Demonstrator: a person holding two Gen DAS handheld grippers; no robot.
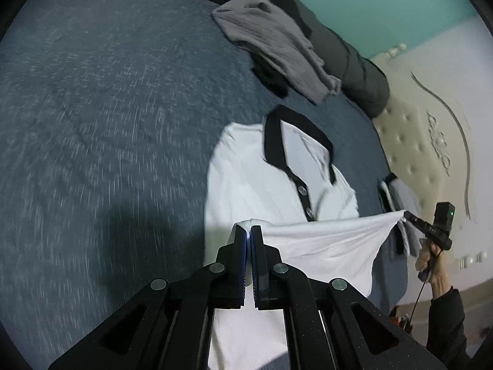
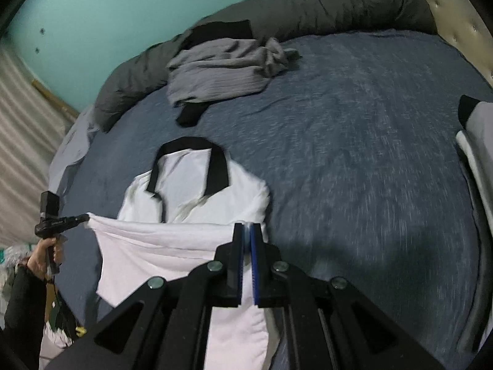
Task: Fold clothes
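A white polo shirt (image 1: 246, 182) (image 2: 197, 172) with a black collar (image 1: 274, 141) (image 2: 220, 169) lies on the blue bedspread, collar end away from me. My left gripper (image 1: 248, 229) is shut on one corner of its lower hem. In the right wrist view that gripper (image 2: 86, 217) shows at the far left, held by a hand. My right gripper (image 2: 248, 228) is shut on the other hem corner and appears at the right edge of the left wrist view (image 1: 405, 214). The hem hangs taut between both grippers, lifted over the shirt's lower body just below the button placket.
A crumpled grey garment (image 1: 271, 40) (image 2: 215, 71) lies on black cloth near a dark grey rolled duvet (image 2: 308, 6). A small stack of white and black clothes (image 2: 477, 129) (image 1: 389, 191) sits by the cream tufted headboard (image 1: 409, 141). The blue bedspread (image 1: 107, 108) stretches wide beside the shirt.
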